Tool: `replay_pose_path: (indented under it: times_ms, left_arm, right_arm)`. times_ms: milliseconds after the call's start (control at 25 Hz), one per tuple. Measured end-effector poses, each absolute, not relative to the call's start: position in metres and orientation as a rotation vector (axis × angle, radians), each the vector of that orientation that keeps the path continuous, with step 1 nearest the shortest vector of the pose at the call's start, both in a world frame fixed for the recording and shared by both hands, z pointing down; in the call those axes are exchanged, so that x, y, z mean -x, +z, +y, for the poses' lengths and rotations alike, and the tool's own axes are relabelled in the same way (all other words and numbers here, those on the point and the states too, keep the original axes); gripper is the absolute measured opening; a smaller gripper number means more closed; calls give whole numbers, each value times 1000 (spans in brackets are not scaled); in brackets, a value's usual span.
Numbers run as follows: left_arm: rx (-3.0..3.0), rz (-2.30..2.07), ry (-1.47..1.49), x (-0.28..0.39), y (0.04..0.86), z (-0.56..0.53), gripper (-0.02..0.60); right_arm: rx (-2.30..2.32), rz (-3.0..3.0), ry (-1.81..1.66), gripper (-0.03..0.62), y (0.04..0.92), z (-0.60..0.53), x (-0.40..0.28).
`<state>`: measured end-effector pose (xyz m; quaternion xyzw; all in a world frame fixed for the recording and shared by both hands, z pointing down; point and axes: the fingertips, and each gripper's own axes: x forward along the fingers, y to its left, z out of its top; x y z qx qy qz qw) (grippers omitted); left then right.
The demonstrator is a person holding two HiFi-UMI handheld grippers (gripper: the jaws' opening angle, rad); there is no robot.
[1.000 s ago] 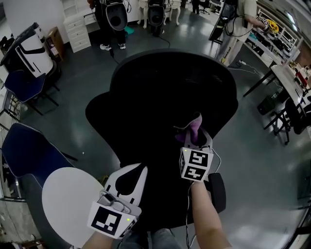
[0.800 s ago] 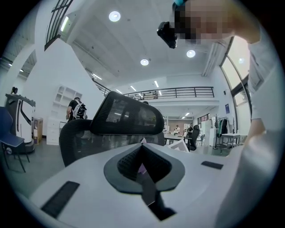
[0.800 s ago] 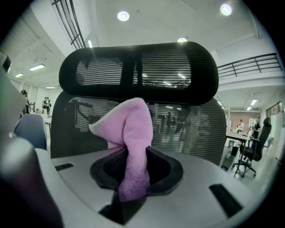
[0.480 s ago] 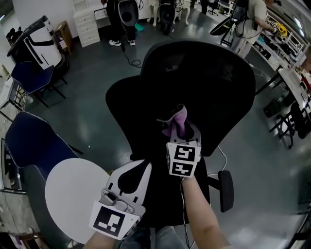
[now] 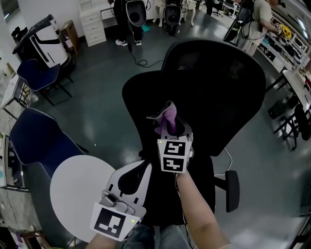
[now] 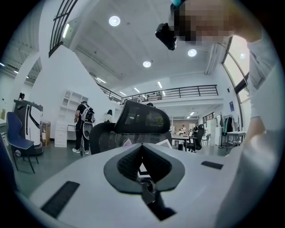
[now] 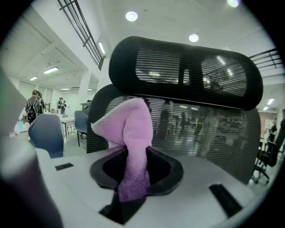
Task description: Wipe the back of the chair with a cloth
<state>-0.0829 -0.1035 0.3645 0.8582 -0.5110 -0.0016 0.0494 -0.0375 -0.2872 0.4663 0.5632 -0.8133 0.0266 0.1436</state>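
Note:
A black mesh office chair (image 5: 214,87) stands in front of me; the right gripper view shows its headrest (image 7: 187,71) above the mesh back (image 7: 209,133). My right gripper (image 5: 171,127) is shut on a pink cloth (image 5: 164,118), held up against the left part of the chair back. The cloth (image 7: 129,138) sticks up out of the jaws of the right gripper (image 7: 136,167) and folds over at its top. My left gripper (image 5: 144,168) hangs lower left, near my body, shut and holding nothing. In its own view the left gripper (image 6: 142,146) points toward the chair (image 6: 142,122), well short of it.
A round white table (image 5: 77,189) sits at lower left beside a blue chair (image 5: 36,143). Another blue chair (image 5: 39,73) and white drawers (image 5: 93,24) are at upper left. People stand at the far end (image 5: 133,12). Desks (image 5: 296,78) line the right. The chair's armrest (image 5: 232,184) juts out lower right.
My right gripper has carried the cloth leftward across the chair back. The left gripper has stayed where it was.

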Motion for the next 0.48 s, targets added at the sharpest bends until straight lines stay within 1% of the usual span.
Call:
replay_pose_path:
  times_ms: [240,480]
  left_arm:
    - [-2601,-1584,-5,94,363,-100,11]
    - [-2581,-1613,-7,107,368,-98,11]
  right_arm:
    - [-1587,-2365,93,104,466,-286,55]
    - [-1610,-2381,76,103,470,-286,54]
